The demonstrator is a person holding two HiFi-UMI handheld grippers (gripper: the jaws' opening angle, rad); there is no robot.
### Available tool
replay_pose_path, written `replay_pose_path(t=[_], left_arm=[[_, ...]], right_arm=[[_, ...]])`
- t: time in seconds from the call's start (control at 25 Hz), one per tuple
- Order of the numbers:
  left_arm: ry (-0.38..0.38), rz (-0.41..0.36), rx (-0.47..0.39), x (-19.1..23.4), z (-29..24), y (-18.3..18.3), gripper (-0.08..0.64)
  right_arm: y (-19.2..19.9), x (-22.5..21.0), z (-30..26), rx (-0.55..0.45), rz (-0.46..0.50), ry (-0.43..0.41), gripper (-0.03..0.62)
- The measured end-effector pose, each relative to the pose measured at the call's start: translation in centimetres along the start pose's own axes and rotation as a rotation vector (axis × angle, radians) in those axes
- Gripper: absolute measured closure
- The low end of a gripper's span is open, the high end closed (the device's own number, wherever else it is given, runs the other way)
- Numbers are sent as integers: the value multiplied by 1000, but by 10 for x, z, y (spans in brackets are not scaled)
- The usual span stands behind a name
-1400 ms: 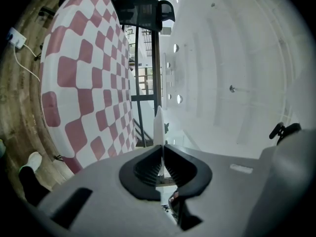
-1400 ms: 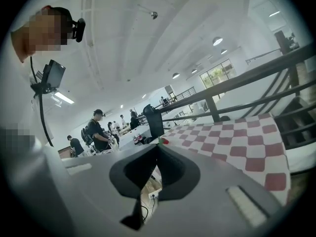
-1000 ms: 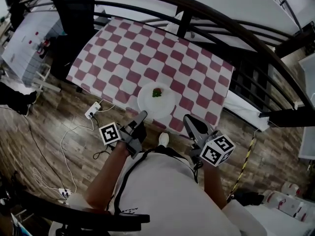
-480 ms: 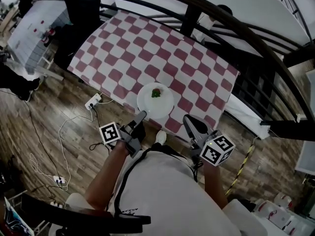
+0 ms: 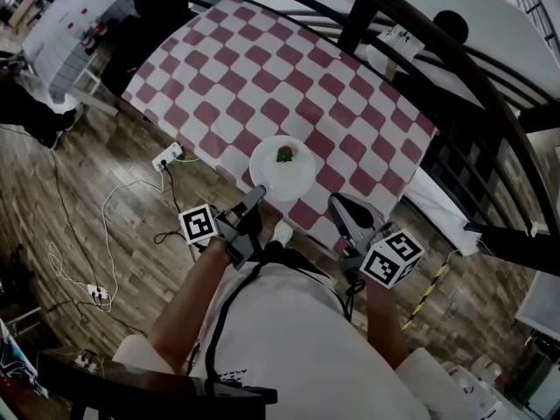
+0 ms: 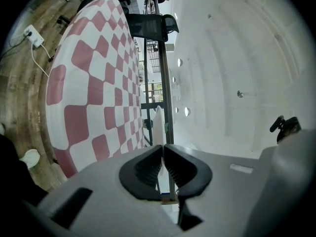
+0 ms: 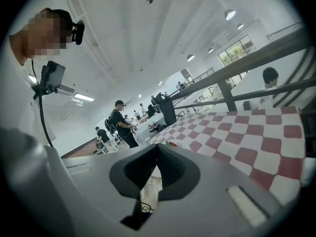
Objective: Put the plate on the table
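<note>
L gripper (image 5: 257, 194) jaws clamped on plate (image 5: 278, 180) rim; plate w/ food bit (image 5: 284, 154) sits over surface (image 5: 219, 68) near edge. R gripper (image 5: 336, 203) jaws together, empty. Risk: one-side pinch tips plate, or it's let go overhanging edge & falls.

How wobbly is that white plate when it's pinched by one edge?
Probably stiff: the plate looks flat though the left gripper pinches only its rim. Held off-centre, it may tip, and the food bit could slide.
</note>
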State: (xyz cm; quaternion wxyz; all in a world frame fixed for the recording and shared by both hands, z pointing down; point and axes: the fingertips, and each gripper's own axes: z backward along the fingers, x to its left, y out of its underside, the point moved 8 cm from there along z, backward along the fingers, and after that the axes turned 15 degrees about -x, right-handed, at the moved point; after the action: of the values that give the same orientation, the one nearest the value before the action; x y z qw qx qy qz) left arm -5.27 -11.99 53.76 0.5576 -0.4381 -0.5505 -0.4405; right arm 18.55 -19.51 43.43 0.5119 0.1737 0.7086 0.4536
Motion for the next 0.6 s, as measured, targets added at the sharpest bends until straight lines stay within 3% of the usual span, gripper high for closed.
replay_pose_path(t=[0.32, 0.6], left_arm=[[44, 1, -21, 3, -7, -3, 538], [23, -12, 18, 31, -8, -10, 540]], right_arm=[[3, -6, -5, 38, -7, -17, 584], [11, -12, -14, 74, 0, 1, 584]])
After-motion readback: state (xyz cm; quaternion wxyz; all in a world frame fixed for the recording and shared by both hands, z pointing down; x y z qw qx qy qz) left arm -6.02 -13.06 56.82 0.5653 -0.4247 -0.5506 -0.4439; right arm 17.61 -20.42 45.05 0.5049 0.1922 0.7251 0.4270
